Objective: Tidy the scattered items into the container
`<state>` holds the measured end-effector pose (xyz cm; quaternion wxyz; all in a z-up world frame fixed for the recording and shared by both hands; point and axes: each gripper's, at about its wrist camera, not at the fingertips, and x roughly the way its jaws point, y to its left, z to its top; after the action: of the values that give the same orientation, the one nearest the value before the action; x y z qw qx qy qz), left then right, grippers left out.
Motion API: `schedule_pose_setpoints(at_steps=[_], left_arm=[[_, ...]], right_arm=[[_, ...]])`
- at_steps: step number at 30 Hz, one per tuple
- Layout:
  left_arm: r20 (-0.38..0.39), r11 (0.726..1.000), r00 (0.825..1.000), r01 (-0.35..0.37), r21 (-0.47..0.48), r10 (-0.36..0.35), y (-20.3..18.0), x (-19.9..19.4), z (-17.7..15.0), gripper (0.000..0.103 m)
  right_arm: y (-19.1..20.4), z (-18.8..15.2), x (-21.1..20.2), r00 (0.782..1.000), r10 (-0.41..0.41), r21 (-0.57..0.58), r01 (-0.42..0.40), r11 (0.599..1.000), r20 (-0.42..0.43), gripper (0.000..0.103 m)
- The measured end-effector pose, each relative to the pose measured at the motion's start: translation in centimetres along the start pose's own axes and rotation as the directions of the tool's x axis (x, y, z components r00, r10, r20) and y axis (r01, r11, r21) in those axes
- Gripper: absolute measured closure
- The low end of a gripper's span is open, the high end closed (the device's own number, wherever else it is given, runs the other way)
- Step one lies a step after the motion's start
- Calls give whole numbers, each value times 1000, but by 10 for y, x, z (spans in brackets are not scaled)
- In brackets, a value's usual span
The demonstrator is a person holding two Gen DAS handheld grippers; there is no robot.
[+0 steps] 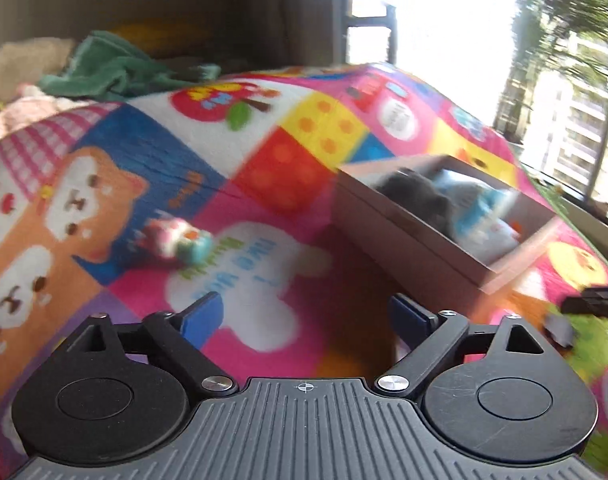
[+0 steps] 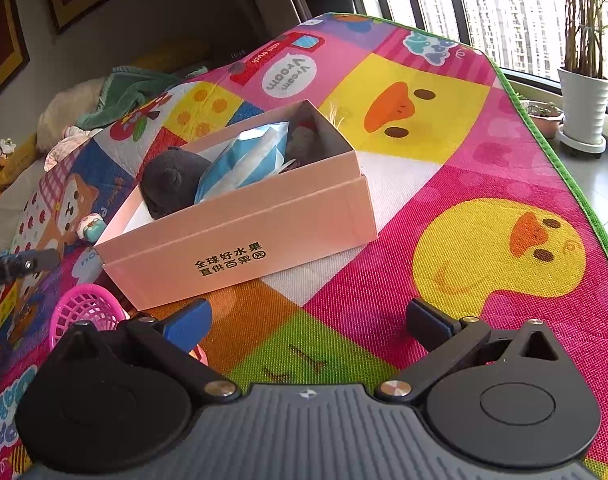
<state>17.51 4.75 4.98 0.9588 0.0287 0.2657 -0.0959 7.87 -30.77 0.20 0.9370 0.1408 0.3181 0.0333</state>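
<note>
A pink cardboard box (image 2: 240, 236) sits on the colourful play mat; it also shows in the left wrist view (image 1: 407, 236). Inside lie a dark grey plush (image 2: 172, 184) and a blue-and-white pack (image 2: 244, 160). A small white, pink and teal toy figure (image 1: 176, 242) lies on the mat left of the box, and shows in the right wrist view (image 2: 90, 229). A pink plastic basket (image 2: 86, 312) sits by the box's near corner. My left gripper (image 1: 307, 320) is open and empty, above the mat. My right gripper (image 2: 309, 326) is open and empty, in front of the box.
A green cloth (image 1: 112, 64) and soft toys lie at the mat's far end. The mat's green edge (image 2: 551, 152) runs along the right, with a potted plant (image 2: 583, 108) and windows beyond. The other gripper's black tip (image 2: 20, 266) shows at left.
</note>
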Motion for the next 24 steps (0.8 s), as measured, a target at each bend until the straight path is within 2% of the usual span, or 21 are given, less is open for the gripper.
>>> schedule_pose_setpoints(at_steps=[1,3,6,8,9,10,13,16,18,20,23,24], left_arm=[[12,998,998,-66,-14,66,9,15,6,6],[-2,988,989,-148,-46,148,26,47,16,6],[-82,967,974,-221,-124,212,51,95,28,6],[-124,959,968,-236,-156,218,61,116,33,8],[-134,960,969,-228,-161,207,64,121,34,13],[-137,963,971,-217,-160,197,65,122,33,27],[-120,971,977,-193,-143,176,64,113,27,30],[-110,977,985,-149,-153,133,61,89,18,33],[-100,983,994,-62,-171,46,56,64,9,33],[-87,990,996,23,-142,-36,47,34,-3,33],[-92,989,988,120,-83,-127,28,-10,-21,33],[-91,986,983,150,-73,-156,23,-23,-26,32]], right_arm=[[0,0,0,1000,-1,-1,1,1000,-1,0],[1,0,0,1000,-5,-7,5,1000,-3,0],[3,0,1,1000,-15,-18,15,1000,-7,0],[5,2,-1,1000,-21,-17,20,1000,-16,0],[4,4,-5,1000,6,-8,-6,1000,-14,0],[2,8,-11,999,46,2,-46,999,1,0],[-10,37,-22,995,62,51,-66,997,81,0],[-31,73,-3,994,54,130,-67,989,99,0],[-40,88,19,996,48,163,-60,985,78,0],[-38,93,39,995,83,167,-90,982,49,0],[-13,92,59,989,145,129,-147,981,25,0],[-1,91,61,993,115,109,-118,987,39,0]])
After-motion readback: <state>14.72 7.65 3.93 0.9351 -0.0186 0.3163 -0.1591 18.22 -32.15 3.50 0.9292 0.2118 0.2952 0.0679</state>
